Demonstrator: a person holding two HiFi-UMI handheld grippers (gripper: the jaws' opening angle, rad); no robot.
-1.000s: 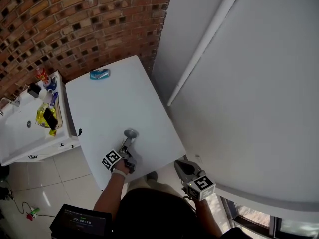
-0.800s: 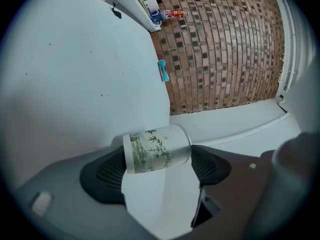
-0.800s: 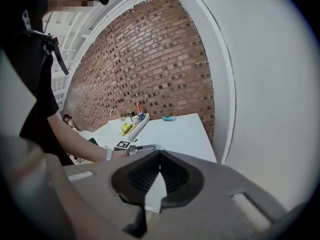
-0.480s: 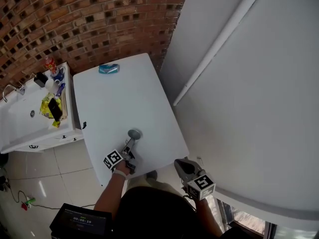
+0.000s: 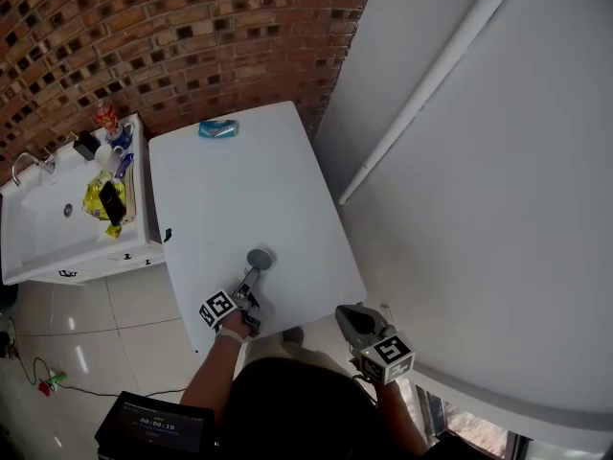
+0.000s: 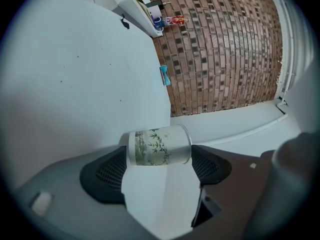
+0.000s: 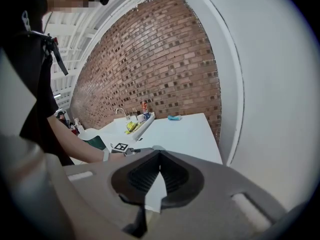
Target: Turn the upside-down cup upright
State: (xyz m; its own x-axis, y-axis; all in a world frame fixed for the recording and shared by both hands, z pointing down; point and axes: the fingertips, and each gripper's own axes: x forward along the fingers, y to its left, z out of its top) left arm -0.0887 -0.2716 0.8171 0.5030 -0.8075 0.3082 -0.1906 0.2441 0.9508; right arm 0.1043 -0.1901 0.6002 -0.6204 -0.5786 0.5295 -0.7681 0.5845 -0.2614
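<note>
A white cup (image 6: 159, 146) printed with green bamboo sits between the pads of my left gripper (image 6: 160, 165), which is shut on it. This view is rolled: the cup's narrow end points toward the white table (image 6: 75, 84) and its rimmed end points away from it. From above, the cup (image 5: 259, 258) shows as a grey disc near the table's near edge, with the left gripper (image 5: 251, 274) reaching in from behind it. My right gripper (image 5: 343, 314) hangs off the table's near right corner, shut and holding nothing (image 7: 160, 171).
A blue object (image 5: 218, 128) lies at the table's far end by the brick wall (image 5: 192, 36). A sink counter (image 5: 57, 247) with bottles and a yellow bag stands to the left. A white wall (image 5: 479, 209) runs along the right. A dark device (image 5: 153, 425) is at the bottom.
The head view has shifted slightly. The left gripper and the cup stay in the same spot on the table, and the right gripper has not moved.
</note>
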